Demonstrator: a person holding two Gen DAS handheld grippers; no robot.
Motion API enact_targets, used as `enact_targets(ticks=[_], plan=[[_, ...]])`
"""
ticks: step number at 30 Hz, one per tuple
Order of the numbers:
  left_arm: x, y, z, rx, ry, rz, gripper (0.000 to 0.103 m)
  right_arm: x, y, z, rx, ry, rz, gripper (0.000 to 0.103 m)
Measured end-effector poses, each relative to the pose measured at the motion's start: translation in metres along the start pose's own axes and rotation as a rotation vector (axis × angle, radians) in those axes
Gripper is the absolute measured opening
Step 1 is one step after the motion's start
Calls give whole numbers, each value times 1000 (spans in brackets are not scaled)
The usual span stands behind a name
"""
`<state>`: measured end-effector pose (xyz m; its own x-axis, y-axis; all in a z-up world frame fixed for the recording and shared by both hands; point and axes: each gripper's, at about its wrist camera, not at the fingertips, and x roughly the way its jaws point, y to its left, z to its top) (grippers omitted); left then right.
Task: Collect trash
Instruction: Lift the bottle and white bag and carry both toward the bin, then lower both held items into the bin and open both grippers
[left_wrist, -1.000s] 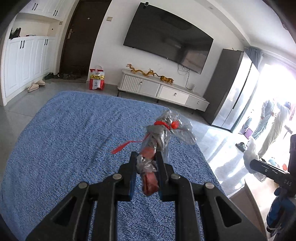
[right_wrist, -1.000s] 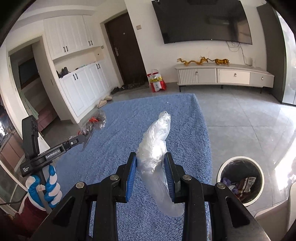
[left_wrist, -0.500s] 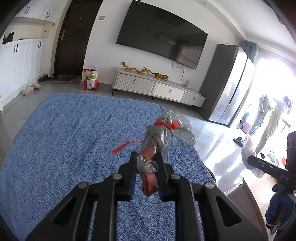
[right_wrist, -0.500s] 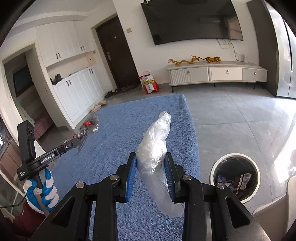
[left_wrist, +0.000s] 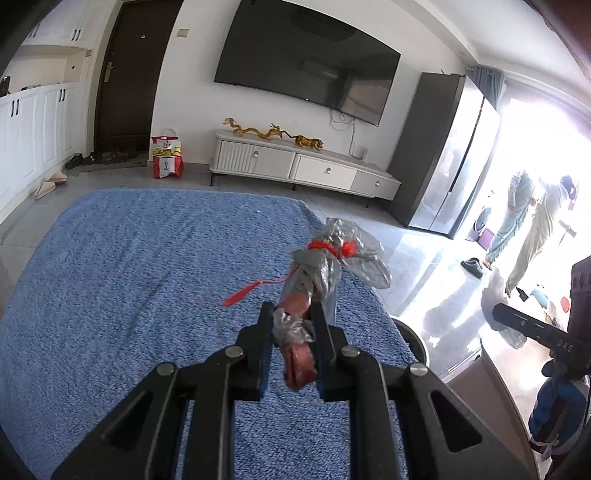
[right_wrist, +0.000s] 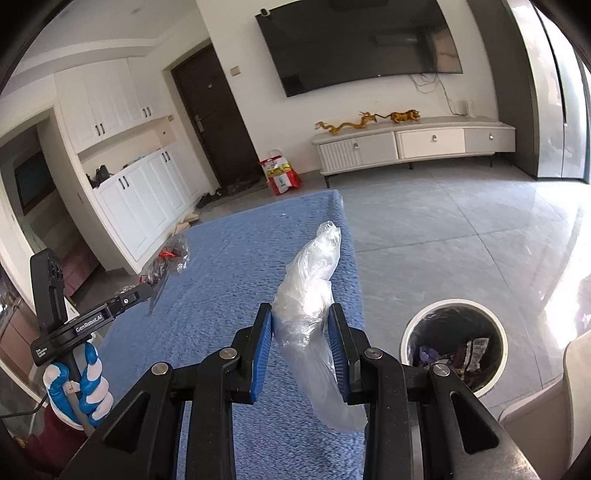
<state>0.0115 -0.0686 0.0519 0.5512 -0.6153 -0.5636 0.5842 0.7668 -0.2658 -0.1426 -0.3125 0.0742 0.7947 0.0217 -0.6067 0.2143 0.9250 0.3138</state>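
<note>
A: A living room with a grey tiled floor, and a blue rug (left_wrist: 155, 280) with a thick, nubby pile under both grippers. What's held?

B: The left gripper (left_wrist: 291, 325) pinches a wrapper (left_wrist: 314, 273): crinkled silvery film twisted round something red, tied with a red cord whose tassel trails off to the left of the fingers. It sticks up and forward past the fingertips, and a red stub hangs below them.

A: And the right gripper (right_wrist: 300, 332)?

B: Its blue pads (right_wrist: 261, 350) are closed on a bag (right_wrist: 310, 306) of clear, thin plastic, bunched into a long, soft roll. One end rises beyond the fingers; the other droops beneath them, towards the right finger.

A: So which step is this?

B: Carrying, I'd judge. Both pieces are up off the rug, and the bin (right_wrist: 410, 332) stands on the tiles, low and just right of the right fingers. It's round, white-rimmed, dark-lined, and already has wrappers in it.

A: Next move?

B: Probably swing the right fingers over the rim and spread them, so the bag drops inside. The film is light and may cling to a pad, so a clear opening helps. The left has farther to go. From its view only a dark curved edge shows, low and right of the fingers; likely the bin, though I can't be sure.
</note>
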Motion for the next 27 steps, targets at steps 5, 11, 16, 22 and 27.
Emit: enact_targets(ticks=[5, 11, 16, 22, 27], plan=[[11, -19, 3, 32, 16, -12, 17, -3, -14, -2, 33, -9, -20, 30], [27, -41, 7, 77, 41, -28, 17, -8, -39, -3, 76, -18, -44, 30], [45, -63, 10, 111, 67, -47, 17, -10, -63, -3, 110, -23, -70, 30], [71, -86, 15, 156, 108, -69, 17, -6, -93, -1, 144, -20, -106, 30], [100, -113, 17, 203, 151, -83, 17, 3, -122, 0, 179, -12, -131, 30]])
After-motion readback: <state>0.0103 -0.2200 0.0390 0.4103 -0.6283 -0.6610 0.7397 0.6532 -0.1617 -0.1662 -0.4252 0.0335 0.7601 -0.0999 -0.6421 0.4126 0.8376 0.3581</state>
